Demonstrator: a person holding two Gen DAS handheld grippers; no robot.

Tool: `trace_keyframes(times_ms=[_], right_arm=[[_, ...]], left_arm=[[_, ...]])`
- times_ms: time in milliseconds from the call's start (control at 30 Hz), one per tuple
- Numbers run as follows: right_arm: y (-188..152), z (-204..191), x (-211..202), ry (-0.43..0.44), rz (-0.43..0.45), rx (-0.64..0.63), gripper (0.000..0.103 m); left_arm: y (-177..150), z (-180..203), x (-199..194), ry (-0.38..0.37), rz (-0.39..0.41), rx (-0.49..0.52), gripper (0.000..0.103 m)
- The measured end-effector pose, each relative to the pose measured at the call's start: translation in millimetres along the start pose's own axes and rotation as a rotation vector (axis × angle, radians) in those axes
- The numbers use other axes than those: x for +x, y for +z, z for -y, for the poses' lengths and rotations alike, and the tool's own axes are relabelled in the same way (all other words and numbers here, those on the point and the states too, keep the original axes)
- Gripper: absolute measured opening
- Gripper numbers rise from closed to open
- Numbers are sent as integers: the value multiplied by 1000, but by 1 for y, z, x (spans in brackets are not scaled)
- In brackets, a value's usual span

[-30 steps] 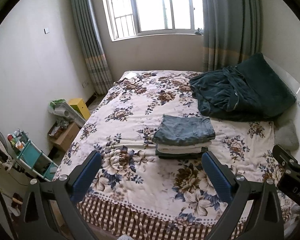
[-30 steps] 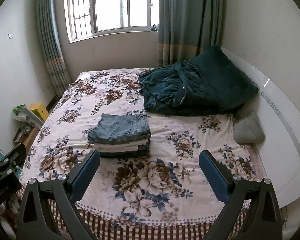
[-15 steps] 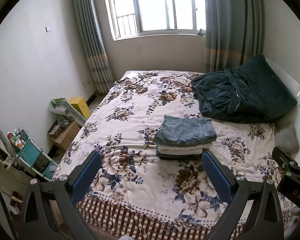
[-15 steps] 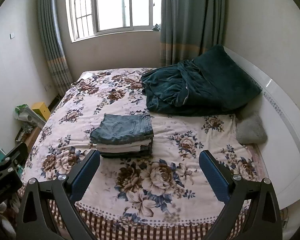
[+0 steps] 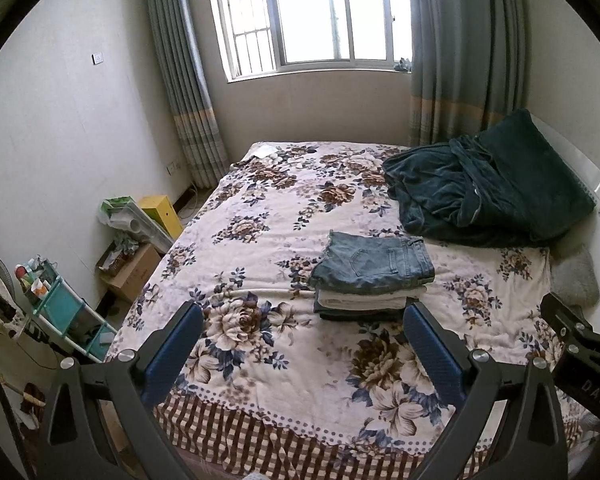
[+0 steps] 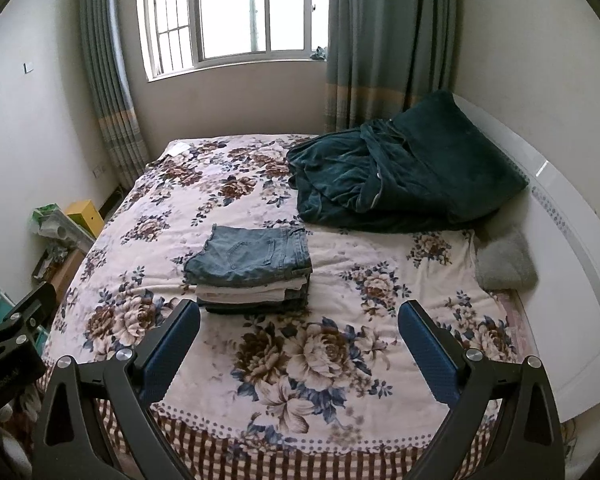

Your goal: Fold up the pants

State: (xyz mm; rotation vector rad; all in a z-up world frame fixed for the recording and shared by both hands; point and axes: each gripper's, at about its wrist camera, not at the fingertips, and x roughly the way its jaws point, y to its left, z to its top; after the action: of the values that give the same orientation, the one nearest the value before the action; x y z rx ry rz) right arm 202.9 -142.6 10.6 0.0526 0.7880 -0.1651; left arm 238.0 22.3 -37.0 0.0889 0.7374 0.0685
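A neat stack of folded pants, blue jeans (image 5: 374,262) on top, lies on the flowered bedspread (image 5: 284,208) in the middle of the bed. It also shows in the right wrist view (image 6: 252,258). My left gripper (image 5: 302,320) is open and empty, held above the bed's near edge, short of the stack. My right gripper (image 6: 299,318) is open and empty, held at the same distance, to the right of the stack. Each gripper's body shows at the edge of the other's view.
A dark green blanket and pillow (image 6: 400,172) are heaped at the back right by the white headboard (image 6: 572,264). A grey cushion (image 6: 504,260) lies beside it. Boxes (image 5: 134,264), a yellow box (image 5: 160,212) and a teal shelf (image 5: 66,316) stand on the floor left of the bed.
Both grippers have drawn slightly back and up from the bed, so the stack sits a little lower in both views. The jaws stay open. The stack has not moved.
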Motion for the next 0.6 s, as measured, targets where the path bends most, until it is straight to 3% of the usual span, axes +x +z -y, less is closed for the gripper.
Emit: trace_keyframes(times_ms=[600], right_arm=[[6,-11,-7,19,13,-18,101]], left_arm=[[1,0,-3,-12,14,8,102]])
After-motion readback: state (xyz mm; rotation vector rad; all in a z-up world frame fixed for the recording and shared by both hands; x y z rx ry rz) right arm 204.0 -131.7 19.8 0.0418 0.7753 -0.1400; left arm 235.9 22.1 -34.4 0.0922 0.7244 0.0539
